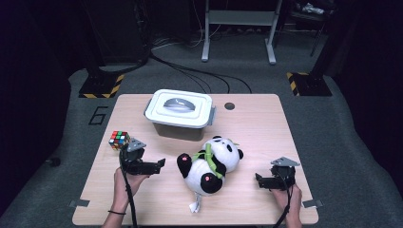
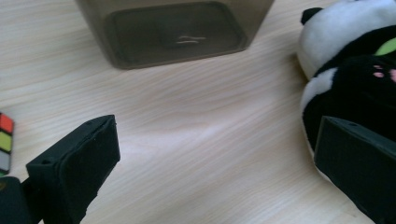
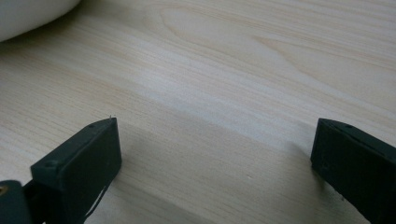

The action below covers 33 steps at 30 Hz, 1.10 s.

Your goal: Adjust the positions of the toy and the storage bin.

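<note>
Two grippers: both are held low over the tabletop near its front edge, one at either side of the plush panda point(image 1: 211, 165)
Left gripper point(image 1: 160, 164): jaws stand wide apart and nothing is gripped; in the left gripper view bare wood lies between them, and the panda's black limb point(image 2: 359, 88) is seen just behind one jaw
Right gripper point(image 1: 257, 179): jaws are spread wide over bare wood, nothing between them; it sits near the front right corner, apart from the toy
Plush panda: it is lying on its back near the middle of the tabletop, just in front of the lidded box point(image 1: 179, 114), with a green strap across its chest
Rubik's cube point(image 1: 119, 139): placed near the left edge, just behind the left gripper
Risk, soft body: a pinch on loose fur alone could be taken, so that the toy sags or slips out when lifted
Risk, cube: it could be knocked toward the left edge if the left hand swings back
Risk, box: the panda could be shoved against it if the jaws are pushed in from the front
</note>
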Each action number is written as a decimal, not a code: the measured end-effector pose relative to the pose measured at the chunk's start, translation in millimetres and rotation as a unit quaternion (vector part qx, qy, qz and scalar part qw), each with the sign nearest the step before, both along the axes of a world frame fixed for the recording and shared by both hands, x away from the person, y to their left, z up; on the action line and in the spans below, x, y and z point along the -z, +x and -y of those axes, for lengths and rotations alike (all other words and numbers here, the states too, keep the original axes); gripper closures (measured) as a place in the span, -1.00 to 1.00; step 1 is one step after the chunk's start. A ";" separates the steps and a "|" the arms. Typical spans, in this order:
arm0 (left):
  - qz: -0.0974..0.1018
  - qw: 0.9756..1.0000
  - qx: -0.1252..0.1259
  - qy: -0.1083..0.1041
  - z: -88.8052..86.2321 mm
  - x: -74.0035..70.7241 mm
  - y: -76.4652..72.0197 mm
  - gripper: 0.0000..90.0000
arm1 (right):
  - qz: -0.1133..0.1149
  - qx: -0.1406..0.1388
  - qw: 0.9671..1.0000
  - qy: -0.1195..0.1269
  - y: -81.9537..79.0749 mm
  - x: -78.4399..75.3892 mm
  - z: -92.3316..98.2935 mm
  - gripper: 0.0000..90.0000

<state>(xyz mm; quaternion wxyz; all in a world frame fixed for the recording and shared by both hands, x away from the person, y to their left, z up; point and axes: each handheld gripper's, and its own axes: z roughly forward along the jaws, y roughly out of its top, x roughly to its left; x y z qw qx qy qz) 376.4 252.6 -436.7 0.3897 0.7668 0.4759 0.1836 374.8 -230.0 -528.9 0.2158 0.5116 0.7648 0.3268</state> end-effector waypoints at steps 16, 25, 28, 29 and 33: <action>-0.009 0.997 0.069 -0.020 46.7 -4.0 -8.7 -0.99 | 0.000 0.000 1.000 0.000 0.0 0.0 0.0 -0.98; -0.028 0.995 0.094 -0.024 64.7 8.3 -12.0 -0.61 | 0.000 0.000 1.000 0.000 0.0 0.0 0.1 -0.97; -0.034 0.994 0.100 -0.025 69.8 14.3 -11.7 -0.17 | 0.001 0.001 1.000 0.001 0.0 0.0 0.1 -0.97; -0.034 0.994 0.101 -0.029 70.8 15.6 -11.8 -0.17 | 0.001 0.001 1.000 0.001 0.0 0.0 0.1 -0.97; -0.021 0.993 0.110 -0.030 70.0 15.2 -10.2 0.08 | 0.001 0.002 1.000 0.000 0.1 0.1 0.1 -0.97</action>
